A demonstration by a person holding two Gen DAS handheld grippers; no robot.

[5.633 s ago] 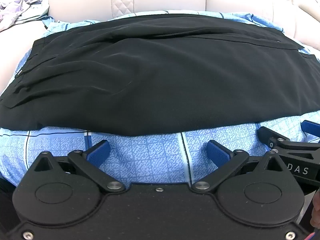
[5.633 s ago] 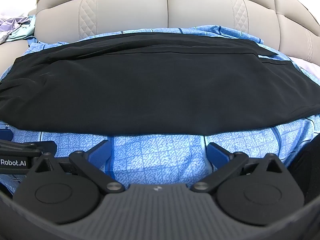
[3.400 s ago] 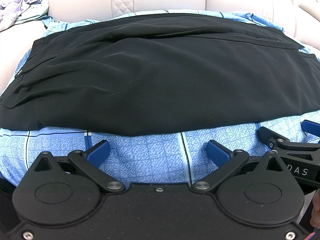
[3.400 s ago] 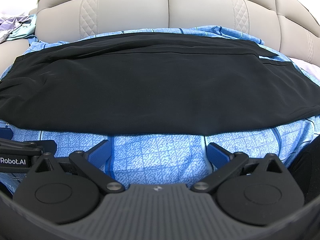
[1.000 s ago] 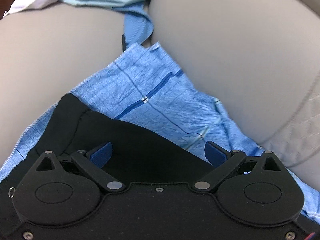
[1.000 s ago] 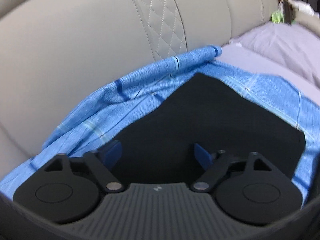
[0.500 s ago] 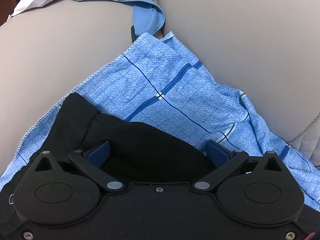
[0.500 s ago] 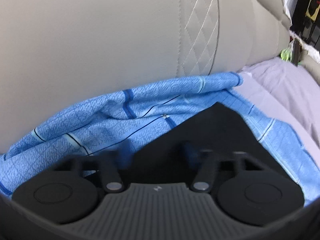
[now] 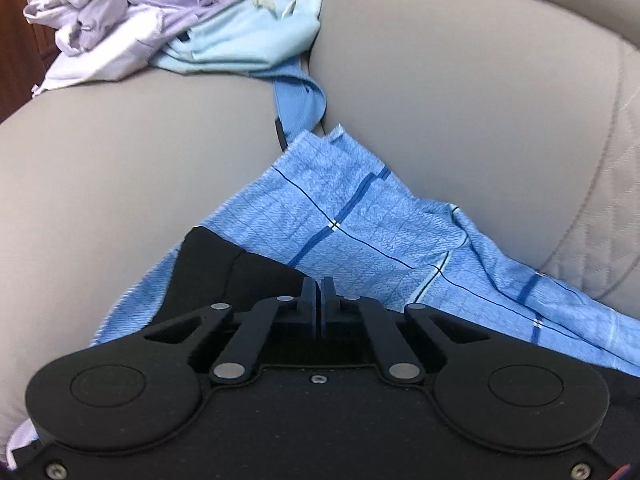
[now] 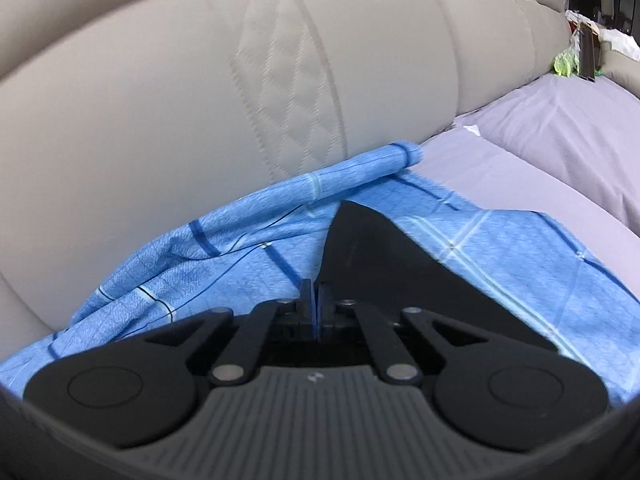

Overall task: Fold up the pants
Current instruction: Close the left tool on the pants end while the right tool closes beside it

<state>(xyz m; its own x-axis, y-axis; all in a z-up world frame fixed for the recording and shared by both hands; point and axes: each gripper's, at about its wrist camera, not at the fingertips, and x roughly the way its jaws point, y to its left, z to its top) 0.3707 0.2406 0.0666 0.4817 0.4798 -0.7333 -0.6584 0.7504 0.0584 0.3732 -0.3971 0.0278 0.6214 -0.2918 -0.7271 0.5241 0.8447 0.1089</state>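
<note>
Lying on a blue checked cloth [image 9: 360, 216] over the beige sofa [image 9: 120, 168], the black pants [image 10: 372, 248] are pinched at both ends: left hand-held gripper [image 9: 319, 300] and right hand-held gripper [image 10: 316, 300] are clamped together on corners. A second ago both stood wide apart. No writing is readable.

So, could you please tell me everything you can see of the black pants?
The black pants are plain, smooth dark fabric lying on a blue checked cloth spread over a beige sofa. One corner is pinched in the shut left gripper; a pointed corner rises from the shut right gripper.
</note>
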